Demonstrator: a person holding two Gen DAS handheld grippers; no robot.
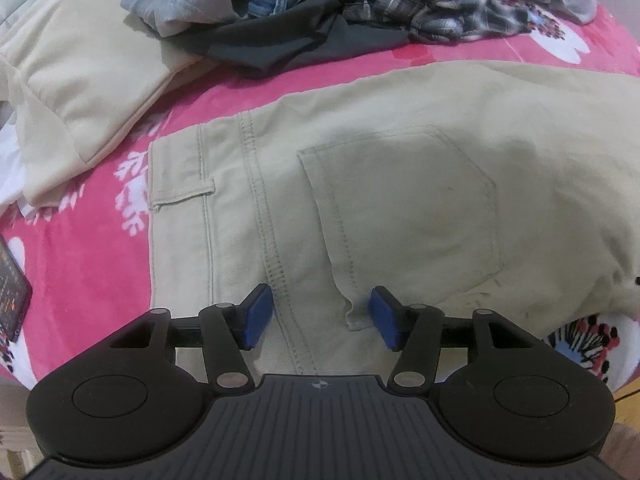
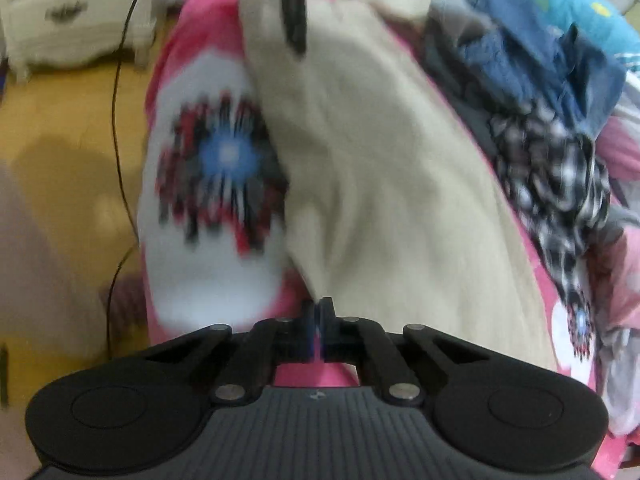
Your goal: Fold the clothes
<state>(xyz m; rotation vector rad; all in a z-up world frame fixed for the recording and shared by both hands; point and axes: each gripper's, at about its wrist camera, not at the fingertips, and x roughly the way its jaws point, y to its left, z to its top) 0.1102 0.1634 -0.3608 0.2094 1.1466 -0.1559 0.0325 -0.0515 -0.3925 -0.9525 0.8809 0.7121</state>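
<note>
Beige trousers lie flat on a pink flowered bedspread, back pocket up, waistband to the left. My left gripper is open, its blue pads on either side of the seat seam near the trousers' near edge. In the blurred right wrist view, my right gripper is shut on an edge of the beige trousers, which stretch away from it. A black bar, probably the other gripper, shows at the top.
A heap of unfolded clothes lies at the back: jeans, a plaid shirt, dark and grey garments. A folded cream garment is at the left. A phone lies at the left edge. White dresser and wooden floor beyond the bed.
</note>
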